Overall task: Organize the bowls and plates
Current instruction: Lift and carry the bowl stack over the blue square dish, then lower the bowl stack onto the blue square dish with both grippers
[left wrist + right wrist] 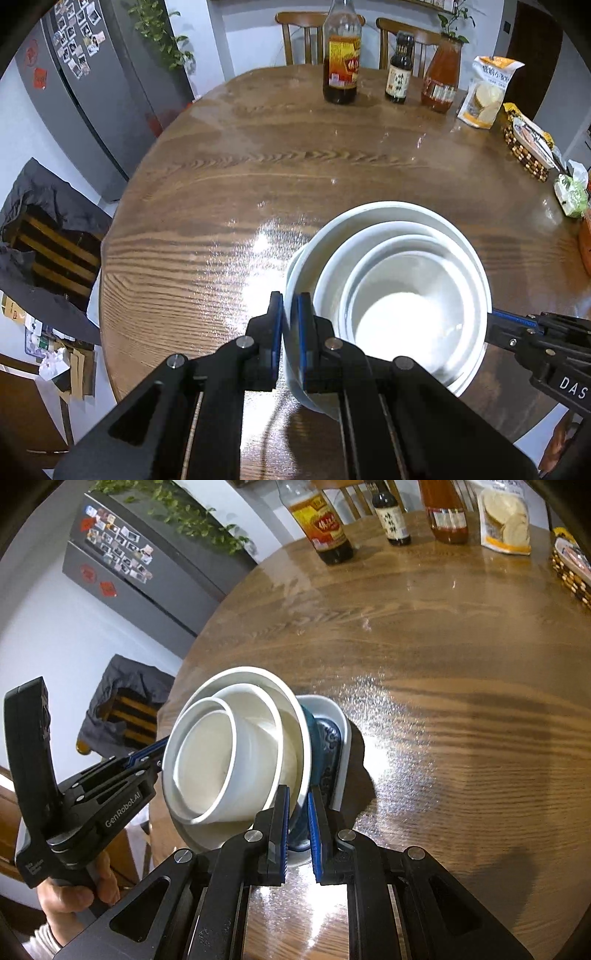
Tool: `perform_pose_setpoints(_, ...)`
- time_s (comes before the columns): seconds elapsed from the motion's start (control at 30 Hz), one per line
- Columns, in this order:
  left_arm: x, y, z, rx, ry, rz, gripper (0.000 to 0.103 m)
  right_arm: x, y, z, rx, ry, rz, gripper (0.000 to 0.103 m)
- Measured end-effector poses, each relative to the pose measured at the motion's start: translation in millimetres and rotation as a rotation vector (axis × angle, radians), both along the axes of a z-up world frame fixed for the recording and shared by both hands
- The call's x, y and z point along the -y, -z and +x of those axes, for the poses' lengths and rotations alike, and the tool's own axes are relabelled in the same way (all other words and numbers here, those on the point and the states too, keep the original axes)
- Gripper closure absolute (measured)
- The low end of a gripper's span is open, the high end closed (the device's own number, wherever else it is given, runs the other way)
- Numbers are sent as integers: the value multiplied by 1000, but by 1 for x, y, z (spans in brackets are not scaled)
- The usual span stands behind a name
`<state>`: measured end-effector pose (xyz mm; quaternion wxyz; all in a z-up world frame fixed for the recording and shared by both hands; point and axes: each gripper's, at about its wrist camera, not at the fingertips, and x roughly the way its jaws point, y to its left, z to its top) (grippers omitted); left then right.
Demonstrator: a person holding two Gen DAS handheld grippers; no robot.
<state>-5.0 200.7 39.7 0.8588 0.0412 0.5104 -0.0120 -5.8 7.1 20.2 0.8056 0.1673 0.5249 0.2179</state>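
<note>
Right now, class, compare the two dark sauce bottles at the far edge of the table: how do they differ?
The big bottle is taller and wider than the small bottle. The big bottle has clear glass showing it only partly full, with an orange-red label; the small bottle looks dark all over, with a pale label and black cap. The big bottle stands left of the small bottle. Both stand upright on the table, apart.

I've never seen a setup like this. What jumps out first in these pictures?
A nested stack of white bowls near the front edge of the round wooden table, pinched at opposite rims by the left gripper and right gripper. In the right view, a blue patterned dish sits underneath. Sauce bottles stand at the far side.
</note>
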Motion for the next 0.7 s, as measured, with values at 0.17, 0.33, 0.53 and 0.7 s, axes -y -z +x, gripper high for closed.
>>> perform_pose_setpoints(0.17, -1, 8, 8, -17, -1, -2, 99, -4, 3, 5, -17, 11, -9, 88)
perform_pose_setpoints(0.33, 1, 8, 16, -5, 9, -4, 99, 1, 4, 11, -22, 42, 0, 88)
perform_pose_setpoints(0.53, 8, 11, 23, 22, 17, 4, 99, 8, 0, 17, -2, 64, -14, 88)
perform_pose_setpoints(0.7, 13, 11, 32, 43, 24, 6, 99, 11, -3, 25, 14, 77, -50, 88)
